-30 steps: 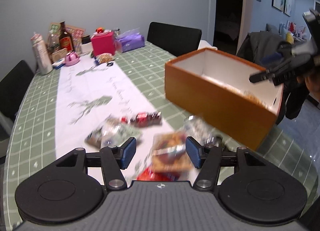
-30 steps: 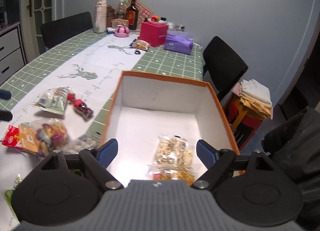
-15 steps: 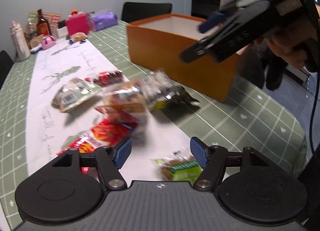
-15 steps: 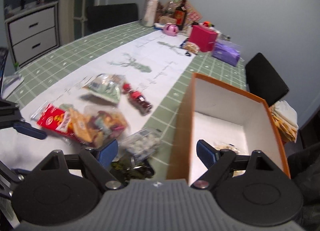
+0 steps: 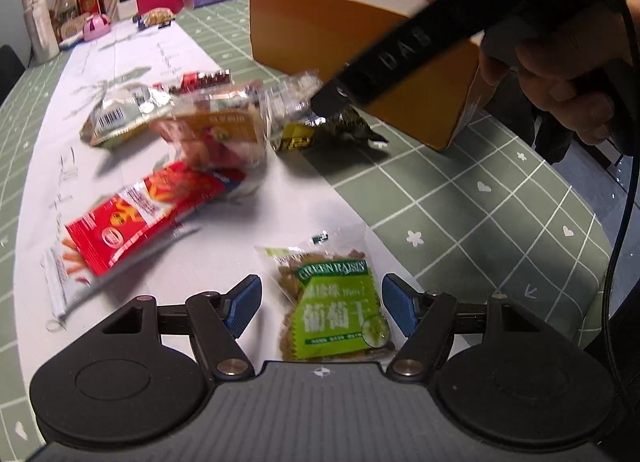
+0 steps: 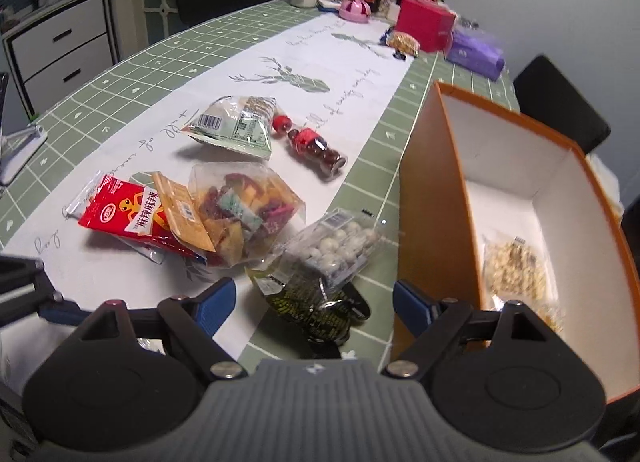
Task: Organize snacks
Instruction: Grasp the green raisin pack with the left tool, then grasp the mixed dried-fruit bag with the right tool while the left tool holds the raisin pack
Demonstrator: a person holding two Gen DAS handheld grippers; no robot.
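The left gripper [image 5: 322,300] has its jaws opening, and the flat, crinkly green raisin packet [image 5: 334,308] lies between them untouched, lined up for a pinch across its width. The right gripper [image 6: 314,300] stands apart and empty over a dark, glossy crumpled packet [image 6: 316,304], probably its next pick. Just beyond lie a clear bag of pale round sweets [image 6: 340,248] and more soft film packets on the tabletop [image 6: 248,22]. To its right stands the stiff orange box [image 6: 436,198], white-lined, already holding a snack bag [image 6: 514,270].
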